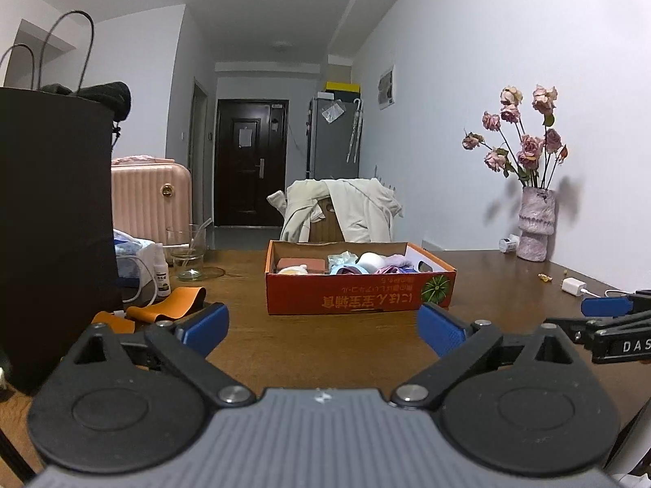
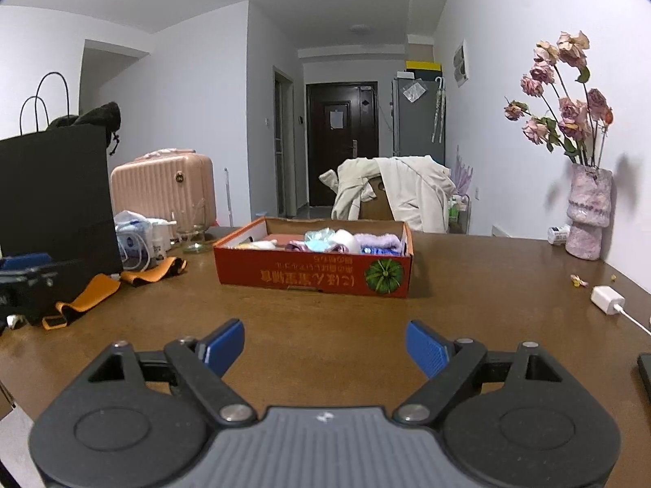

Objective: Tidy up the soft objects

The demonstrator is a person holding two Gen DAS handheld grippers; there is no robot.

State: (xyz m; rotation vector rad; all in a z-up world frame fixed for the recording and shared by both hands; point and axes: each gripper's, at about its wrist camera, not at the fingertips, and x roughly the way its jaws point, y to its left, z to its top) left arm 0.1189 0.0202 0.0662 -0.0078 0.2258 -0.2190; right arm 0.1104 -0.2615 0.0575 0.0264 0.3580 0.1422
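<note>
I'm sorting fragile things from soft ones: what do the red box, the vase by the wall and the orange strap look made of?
Red box: probably corrugated cardboard, matte print, brown inner walls with folded flaps. Vase: likely ceramic or plaster, with a rough, mottled pink-white surface; uncertain. Orange strap: seems soft fabric or elastic with dark edging, since it lies limp and folded on the table.

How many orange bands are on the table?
2: one flat orange elastic band by the black paper bag, one looped orange elastic band nearer the glass cup. More may be hidden.
</note>
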